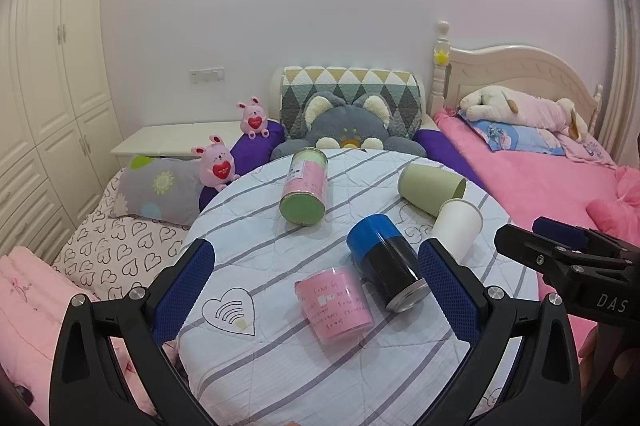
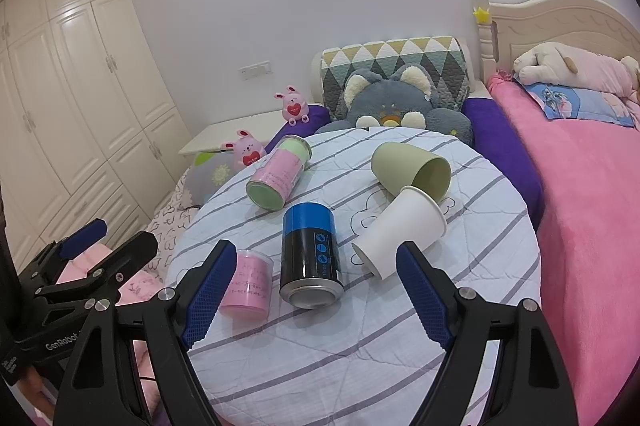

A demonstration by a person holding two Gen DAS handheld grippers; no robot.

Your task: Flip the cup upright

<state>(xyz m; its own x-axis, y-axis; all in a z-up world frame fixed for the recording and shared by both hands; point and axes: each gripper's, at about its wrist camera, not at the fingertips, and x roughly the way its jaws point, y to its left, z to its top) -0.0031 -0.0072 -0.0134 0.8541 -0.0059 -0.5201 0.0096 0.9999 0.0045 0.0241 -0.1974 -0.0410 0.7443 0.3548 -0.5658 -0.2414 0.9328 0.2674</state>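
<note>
Several containers lie on their sides on a round striped table (image 1: 280,378) (image 2: 340,366). A white paper cup (image 1: 456,226) (image 2: 400,232) touches a green cup (image 1: 430,186) (image 2: 408,168) behind it. A blue and black can (image 1: 386,262) (image 2: 310,254) lies in the middle, a pink tub (image 1: 336,306) (image 2: 248,286) near the front, and a pink and green can (image 1: 304,188) (image 2: 278,174) further back. My left gripper (image 1: 316,286) is open above the pink tub. My right gripper (image 2: 316,294) is open, with the blue can between its fingers in view. Both are empty.
Beds surround the table: pink bedding (image 2: 592,226) on the right, heart-print bedding (image 1: 120,246) on the left. Plush toys (image 1: 348,130) and pillows lie behind the table. A white wardrobe (image 1: 52,86) stands at the left.
</note>
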